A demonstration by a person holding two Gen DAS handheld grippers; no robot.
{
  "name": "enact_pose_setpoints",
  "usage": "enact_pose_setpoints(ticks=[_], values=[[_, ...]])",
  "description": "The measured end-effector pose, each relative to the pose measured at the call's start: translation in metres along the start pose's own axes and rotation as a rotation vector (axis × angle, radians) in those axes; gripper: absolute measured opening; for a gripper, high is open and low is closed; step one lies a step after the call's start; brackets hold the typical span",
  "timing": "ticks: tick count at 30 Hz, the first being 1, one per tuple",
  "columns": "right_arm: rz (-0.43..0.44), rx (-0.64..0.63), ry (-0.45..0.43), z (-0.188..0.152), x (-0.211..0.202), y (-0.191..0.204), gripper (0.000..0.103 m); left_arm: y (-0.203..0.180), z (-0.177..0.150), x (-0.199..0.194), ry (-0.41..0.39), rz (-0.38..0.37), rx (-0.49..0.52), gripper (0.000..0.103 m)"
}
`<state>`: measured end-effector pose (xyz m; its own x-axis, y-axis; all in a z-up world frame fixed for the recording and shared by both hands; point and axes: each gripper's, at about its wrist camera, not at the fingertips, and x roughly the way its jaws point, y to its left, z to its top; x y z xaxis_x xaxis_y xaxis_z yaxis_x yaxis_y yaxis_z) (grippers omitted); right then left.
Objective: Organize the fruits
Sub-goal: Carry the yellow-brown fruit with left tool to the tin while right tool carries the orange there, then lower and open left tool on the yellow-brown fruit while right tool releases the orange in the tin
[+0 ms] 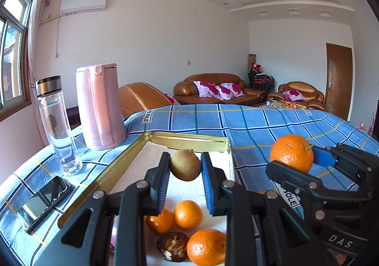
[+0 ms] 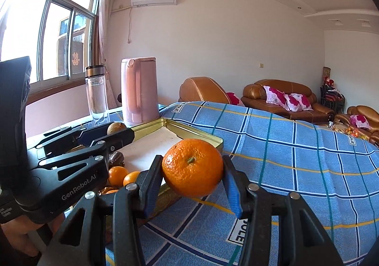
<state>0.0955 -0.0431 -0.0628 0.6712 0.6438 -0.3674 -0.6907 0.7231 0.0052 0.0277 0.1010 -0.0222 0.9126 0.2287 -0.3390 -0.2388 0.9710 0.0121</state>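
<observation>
My left gripper [image 1: 186, 166] is shut on a brown kiwi [image 1: 185, 165] and holds it above the gold-rimmed tray [image 1: 189, 140]. In the tray's near end lie three oranges [image 1: 188, 214] and a dark brown open fruit [image 1: 173, 246]. My right gripper [image 2: 193, 168] is shut on a large orange [image 2: 192, 167] and holds it above the blue checked cloth, just right of the tray [image 2: 196, 134]. The right gripper with its orange [image 1: 291, 152] also shows in the left wrist view. The left gripper with the kiwi [image 2: 116, 127] shows in the right wrist view.
A pink kettle [image 1: 99, 106], a clear bottle [image 1: 56, 123] and a phone [image 1: 43, 203] stand left of the tray on the blue checked tablecloth [image 1: 248, 123]. Brown sofas [image 1: 218, 89] sit beyond the table.
</observation>
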Motion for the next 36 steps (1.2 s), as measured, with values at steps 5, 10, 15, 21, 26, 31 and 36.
enact_pose_setpoints(ticks=[5,10,15,21,26,31,36], values=[[0.023,-0.024,0.001,0.005,0.004,0.013,0.05,0.01,-0.002,-0.002,0.004,0.018,-0.005,0.027],[0.047,-0.046,0.005,0.009,0.007,0.024,0.05,0.027,-0.003,-0.003,0.008,0.046,-0.019,0.027],[0.077,-0.06,0.011,0.014,0.014,0.036,0.05,0.055,-0.006,-0.003,0.018,0.091,-0.048,0.027],[0.119,-0.088,0.021,0.018,0.023,0.054,0.05,0.084,-0.011,-0.002,0.038,0.144,-0.076,0.027],[0.152,-0.114,0.036,0.017,0.03,0.072,0.05,0.099,-0.016,0.0,0.058,0.169,-0.088,0.027],[0.18,-0.124,0.059,0.013,0.036,0.084,0.05,0.105,-0.02,0.001,0.075,0.181,-0.086,0.027],[0.201,-0.14,0.076,0.01,0.04,0.096,0.05,0.111,-0.025,0.002,0.092,0.184,-0.09,0.027]])
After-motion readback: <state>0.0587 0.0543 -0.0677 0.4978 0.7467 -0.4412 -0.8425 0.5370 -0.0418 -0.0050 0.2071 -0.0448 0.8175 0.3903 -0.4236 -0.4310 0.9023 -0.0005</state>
